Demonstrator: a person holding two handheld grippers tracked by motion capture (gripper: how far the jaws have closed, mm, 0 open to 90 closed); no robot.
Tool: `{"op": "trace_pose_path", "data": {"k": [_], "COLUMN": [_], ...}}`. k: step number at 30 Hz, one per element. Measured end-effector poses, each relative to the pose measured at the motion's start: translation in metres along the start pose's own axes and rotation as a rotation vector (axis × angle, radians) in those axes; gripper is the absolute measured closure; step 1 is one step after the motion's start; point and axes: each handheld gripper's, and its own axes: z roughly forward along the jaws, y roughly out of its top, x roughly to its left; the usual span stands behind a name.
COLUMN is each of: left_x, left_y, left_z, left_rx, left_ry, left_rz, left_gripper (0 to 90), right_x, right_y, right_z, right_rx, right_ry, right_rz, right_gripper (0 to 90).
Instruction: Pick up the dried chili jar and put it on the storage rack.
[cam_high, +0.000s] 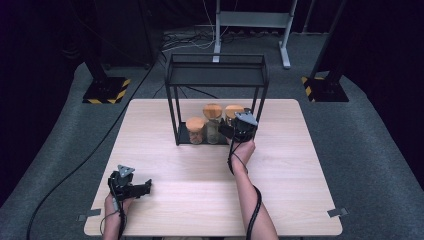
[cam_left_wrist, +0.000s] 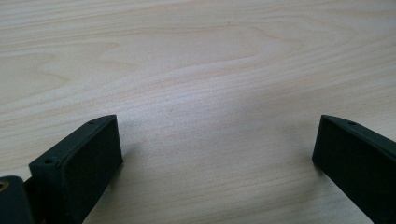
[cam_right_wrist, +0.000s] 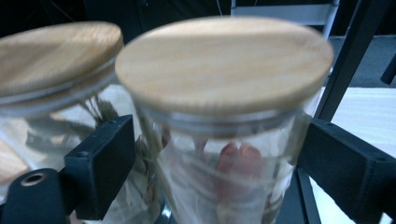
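1. A black metal wire-frame shelf (cam_high: 216, 75) stands at the upper middle of the light wooden table (cam_high: 200, 180); 3 clear glass jars with round wooden lids sit on its bottom tier.
2. The right-hand jar (cam_right_wrist: 224, 116) sits between the right gripper (cam_right_wrist: 215, 163) jaws, which stand just off the glass rather than pressing it; a neighbouring jar (cam_right_wrist: 51, 60) crowds the upper left.
3. The right forearm reaches up the frame from the bottom.
4. The left gripper (cam_left_wrist: 215, 154), lower left, rests open over bare wood.
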Motion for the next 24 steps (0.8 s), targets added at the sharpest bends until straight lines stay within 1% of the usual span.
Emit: {"op": "trace_pose_path", "data": {"k": [3,8,11,16,20,23,24], "left_x": [0.0,0.0,0.0,0.0,0.0,0.0,0.001], "left_y": [0.0,0.0,0.0,0.0,0.0,0.0,0.0], "left_z": [0.0,0.0,0.0,0.0,0.0,0.0,0.0], "left_rx": [0.0,0.001,0.001,0.001,0.001,0.001,0.001], "left_ry": [-0.001,-0.001,-0.002,-0.003,-0.003,-0.004,-0.004], "left_rz": [-0.001,-0.002,-0.003,-0.004,-0.005,-0.005,-0.005], "left_gripper": [0.6,0.6,0.6,0.6,0.6,0.6,0.6], "right_x": [-0.001,-0.002,-0.004,-0.01,-0.016,-0.02,-0.02], "right_y": [-0.003,-0.01,-0.015,-0.026,-0.036,-0.043,-0.045], "right_z": [-0.001,-0.005,-0.007,-0.01,-0.013,-0.017,-0.019], "right_rx": [0.037,0.099,0.164,0.249,0.309,0.338,0.348], "right_ry": [0.019,0.057,0.098,0.152,0.177,0.186,0.189], "right_rz": [-0.001,-0.012,-0.016,-0.026,-0.031,-0.049,-0.048], "right_gripper": [6.4,3.0,1.8,1.4,1.2,0.9,0.7]}}
